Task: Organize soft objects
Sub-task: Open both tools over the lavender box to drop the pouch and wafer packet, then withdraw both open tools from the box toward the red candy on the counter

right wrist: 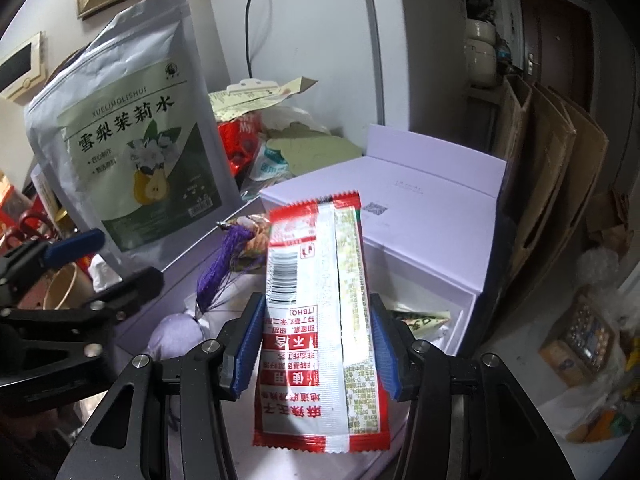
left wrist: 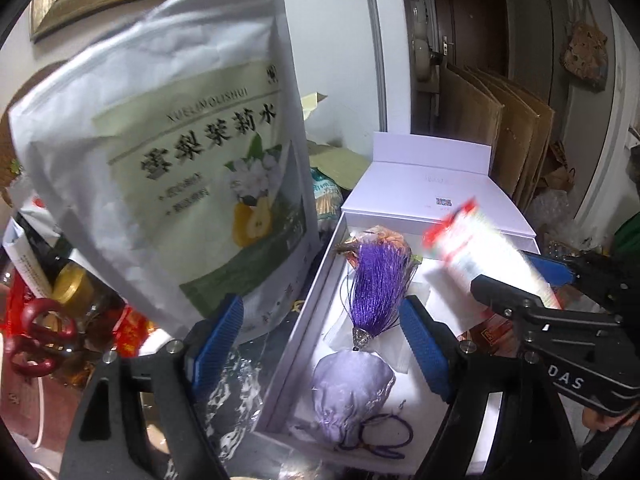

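Observation:
My right gripper [right wrist: 316, 344] is shut on a red-and-silver snack packet [right wrist: 320, 320] and holds it above the open white box [right wrist: 468, 308]. In the left wrist view the packet [left wrist: 480, 252] shows blurred over the box [left wrist: 296, 328]. My left gripper [left wrist: 324, 336] is open and empty over the box's left wall. In the box lie a purple tassel [left wrist: 376, 284], a lilac pouch [left wrist: 352, 392] and an orange-brown sachet [left wrist: 388, 238]. A large silver tea pouch [left wrist: 168, 160] stands left of the box, near my left finger; it also shows in the right wrist view [right wrist: 132, 148].
The white box lid [left wrist: 432, 196] stands open behind. Red scissors [left wrist: 36, 336], jars and red packets crowd the left. Folded cardboard [left wrist: 512, 136] leans by the door. A paper cup [right wrist: 64, 284] sits at the left.

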Action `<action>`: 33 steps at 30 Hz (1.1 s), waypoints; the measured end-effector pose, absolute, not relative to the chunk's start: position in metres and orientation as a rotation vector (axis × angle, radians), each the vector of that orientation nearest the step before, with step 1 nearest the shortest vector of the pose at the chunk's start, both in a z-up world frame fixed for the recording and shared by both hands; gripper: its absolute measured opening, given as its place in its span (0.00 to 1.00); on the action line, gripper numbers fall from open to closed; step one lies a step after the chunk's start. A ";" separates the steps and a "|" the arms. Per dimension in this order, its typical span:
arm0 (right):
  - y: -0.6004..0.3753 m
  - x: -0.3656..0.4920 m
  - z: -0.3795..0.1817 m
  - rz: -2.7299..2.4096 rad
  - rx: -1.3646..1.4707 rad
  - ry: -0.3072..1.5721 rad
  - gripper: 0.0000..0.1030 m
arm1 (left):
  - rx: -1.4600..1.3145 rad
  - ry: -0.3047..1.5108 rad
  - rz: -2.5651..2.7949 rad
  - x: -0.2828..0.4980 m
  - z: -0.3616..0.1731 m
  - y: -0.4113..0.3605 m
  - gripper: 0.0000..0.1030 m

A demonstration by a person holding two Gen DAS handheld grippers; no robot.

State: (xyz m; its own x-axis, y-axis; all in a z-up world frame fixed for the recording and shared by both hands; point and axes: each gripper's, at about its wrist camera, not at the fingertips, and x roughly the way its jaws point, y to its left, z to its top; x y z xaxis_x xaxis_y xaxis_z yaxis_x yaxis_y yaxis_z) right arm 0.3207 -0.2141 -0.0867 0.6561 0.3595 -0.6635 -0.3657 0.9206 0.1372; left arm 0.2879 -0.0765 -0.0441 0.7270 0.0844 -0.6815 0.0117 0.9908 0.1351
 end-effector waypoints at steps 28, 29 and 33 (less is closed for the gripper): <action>-0.203 0.190 0.024 0.422 -0.071 0.495 0.63 | 0.062 0.562 0.041 0.162 0.055 -0.052 0.78; -0.202 0.186 0.027 0.425 -0.074 0.487 0.63 | 0.062 0.553 0.043 0.154 0.058 -0.051 0.78; -0.196 0.162 0.037 0.446 -0.086 0.455 0.66 | 0.056 0.536 0.051 0.134 0.066 -0.047 0.78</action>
State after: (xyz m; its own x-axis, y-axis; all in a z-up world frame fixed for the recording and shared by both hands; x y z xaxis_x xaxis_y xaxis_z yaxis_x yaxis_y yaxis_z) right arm 0.1620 -0.1955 0.0374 0.8038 0.3970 -0.4431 -0.4346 0.9004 0.0184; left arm 0.1343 -0.0466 0.0658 0.8586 0.0631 -0.5087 -0.0338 0.9972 0.0666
